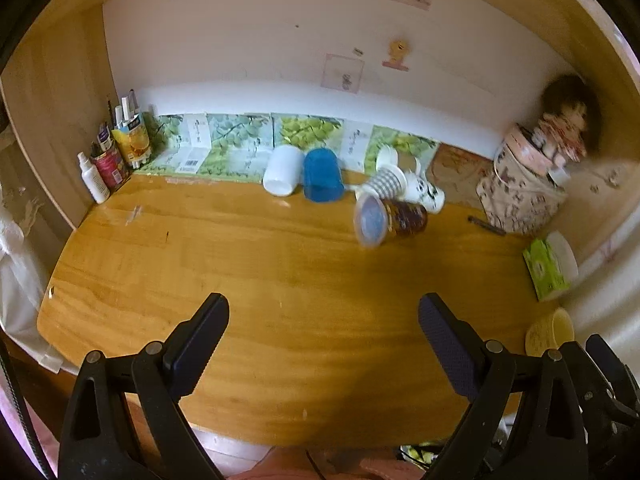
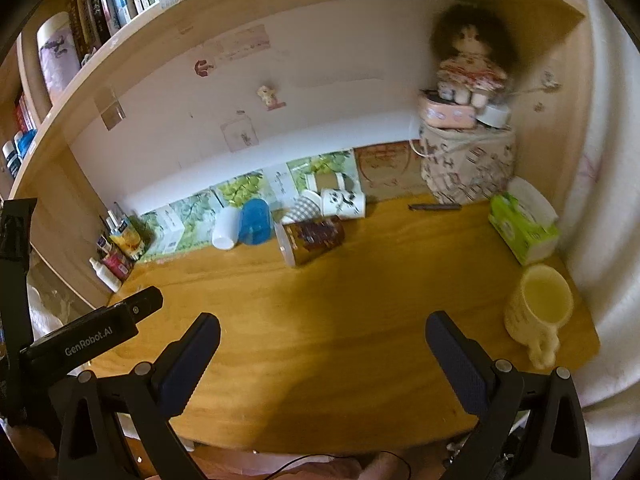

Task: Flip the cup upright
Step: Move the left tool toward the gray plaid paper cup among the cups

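Jaws, left gripper (image 1: 324,314): spread wide, nothing between them, above the near part of the desk (image 1: 280,280).
Jaws, right gripper (image 2: 323,334): also spread wide and empty, above the near edge of the desk.
Yellow mug (image 2: 538,312): stands upright at the desk's right near corner, mouth up, handle toward the camera, well apart from the other cups.
Brown patterned cup (image 1: 394,218): lies on its side near the desk's middle, its clear lidded end toward the camera.
Checked cup (image 1: 384,182): on its side just behind the brown one, touching or nearly so; I cannot tell which.
White printed cup (image 1: 426,194): lying on its side beside the checked cup.
Blue cup (image 1: 322,180): tipped over against the back, just beside the white cup (image 1: 283,174).
Green tissue box (image 2: 522,232): near the right wall, behind the yellow mug.
Doll (image 2: 470,64): sits on a pink box atop a patterned bag in the back right corner.
Bottles and pen holders (image 1: 114,156): crowded in the back left corner.
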`<state>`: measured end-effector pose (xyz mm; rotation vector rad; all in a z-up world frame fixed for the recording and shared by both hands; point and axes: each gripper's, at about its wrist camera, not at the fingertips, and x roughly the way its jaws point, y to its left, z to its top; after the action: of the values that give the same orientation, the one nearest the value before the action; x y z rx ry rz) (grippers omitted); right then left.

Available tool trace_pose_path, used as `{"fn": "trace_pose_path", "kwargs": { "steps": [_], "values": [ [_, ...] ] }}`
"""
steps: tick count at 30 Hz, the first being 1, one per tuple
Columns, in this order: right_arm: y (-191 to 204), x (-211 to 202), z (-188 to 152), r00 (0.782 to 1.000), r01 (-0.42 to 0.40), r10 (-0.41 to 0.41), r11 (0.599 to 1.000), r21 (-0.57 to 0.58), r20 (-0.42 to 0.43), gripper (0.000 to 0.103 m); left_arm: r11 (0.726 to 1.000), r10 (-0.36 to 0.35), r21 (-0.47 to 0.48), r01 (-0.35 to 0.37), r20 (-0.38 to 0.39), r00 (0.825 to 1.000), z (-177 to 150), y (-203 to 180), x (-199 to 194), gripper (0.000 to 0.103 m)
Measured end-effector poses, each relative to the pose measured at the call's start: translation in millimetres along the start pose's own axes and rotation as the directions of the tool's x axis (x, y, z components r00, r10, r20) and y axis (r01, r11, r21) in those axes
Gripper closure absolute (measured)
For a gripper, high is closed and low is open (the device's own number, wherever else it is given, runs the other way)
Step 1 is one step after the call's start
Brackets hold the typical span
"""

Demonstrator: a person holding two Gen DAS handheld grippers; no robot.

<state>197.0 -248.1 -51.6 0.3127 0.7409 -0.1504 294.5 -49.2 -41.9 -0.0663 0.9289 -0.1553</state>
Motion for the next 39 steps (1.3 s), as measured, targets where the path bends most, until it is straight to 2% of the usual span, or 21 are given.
{"fn": "trace_pose_path", "kwargs": {
  "steps": [5,8,14,17,22,29,39],
  "values": [
    [11,29,29,1.000,-0.031,0.031,1.000,-0.006,0.002,0.000,1.000,-0.009,0.008,0.009,-0.015,1.000,31,9,23,0.006],
    [17,47,42,0.999,-0.047,0.047,0.999,-0.006,-0.014,0.000,0.999,-0.027,0.027,0.028,-0.059,0.998,43,12,39,0.006],
    [27,81,58,0.996,-0.081,0.081,0.997,0.007,-0.040,0.000,0.995,-0.057,0.069,0.068,-0.157,0.986,72,15,75,0.006],
    [30,99,64,0.993,-0.112,0.113,0.993,0.025,-0.038,0.000,0.994,-0.037,0.099,0.054,-0.167,0.985,82,12,88,0.006],
    [31,121,63,0.987,-0.157,0.158,0.986,0.057,-0.024,0.000,0.987,-0.044,0.144,0.073,-0.196,0.980,100,7,109,0.006],
    [28,141,56,0.986,-0.164,0.164,0.984,0.076,0.006,0.000,0.966,-0.051,0.235,0.104,-0.219,0.974,124,-13,141,0.006],
    [18,149,56,0.991,-0.131,0.128,0.989,0.075,0.041,0.000,0.905,-0.084,0.387,0.175,-0.242,0.967,147,-58,186,0.006]
  ]
}}
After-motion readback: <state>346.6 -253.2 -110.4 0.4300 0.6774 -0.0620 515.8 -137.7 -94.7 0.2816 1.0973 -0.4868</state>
